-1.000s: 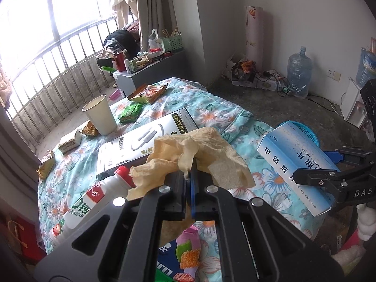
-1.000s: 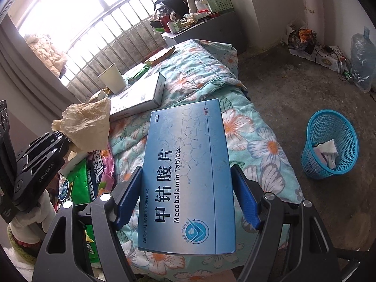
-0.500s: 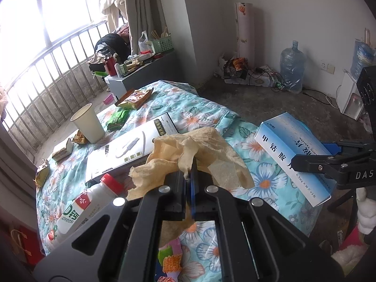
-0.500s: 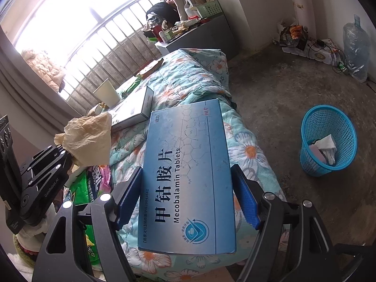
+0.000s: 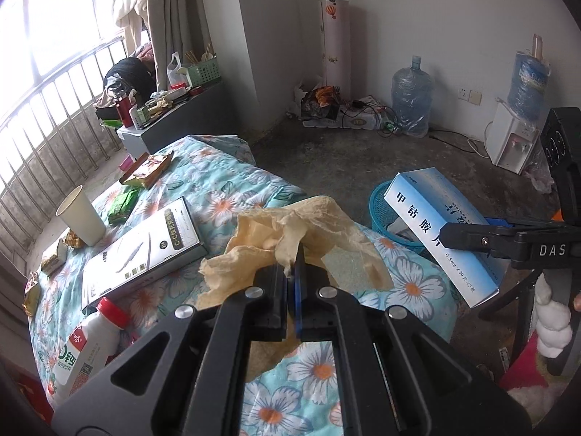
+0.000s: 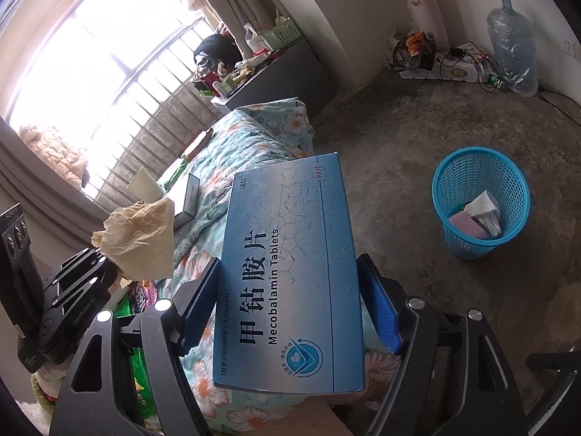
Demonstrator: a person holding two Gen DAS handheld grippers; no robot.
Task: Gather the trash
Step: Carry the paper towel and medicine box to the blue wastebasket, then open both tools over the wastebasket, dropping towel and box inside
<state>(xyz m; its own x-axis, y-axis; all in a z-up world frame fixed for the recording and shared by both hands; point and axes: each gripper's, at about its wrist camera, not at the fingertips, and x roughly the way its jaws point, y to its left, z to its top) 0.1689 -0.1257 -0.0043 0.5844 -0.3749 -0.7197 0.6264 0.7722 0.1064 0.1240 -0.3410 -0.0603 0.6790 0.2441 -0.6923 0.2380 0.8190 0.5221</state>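
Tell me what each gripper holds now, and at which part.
Left gripper: crumpled tan paper napkin, pinched at its middle folds. Right gripper: blue rectangular cardboard tablet box, clamped across its two long edges.

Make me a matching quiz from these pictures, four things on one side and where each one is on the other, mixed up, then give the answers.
Things:
1. crumpled paper
2. blue tablet box
3. paper cup
4. milk bottle

Places:
A. standing on the flowered bedspread
B. lying on its side on the bedspread
C. pinched in the left hand-held gripper
D. clamped in the right hand-held gripper

Pairs: 1-C, 2-D, 3-A, 4-B
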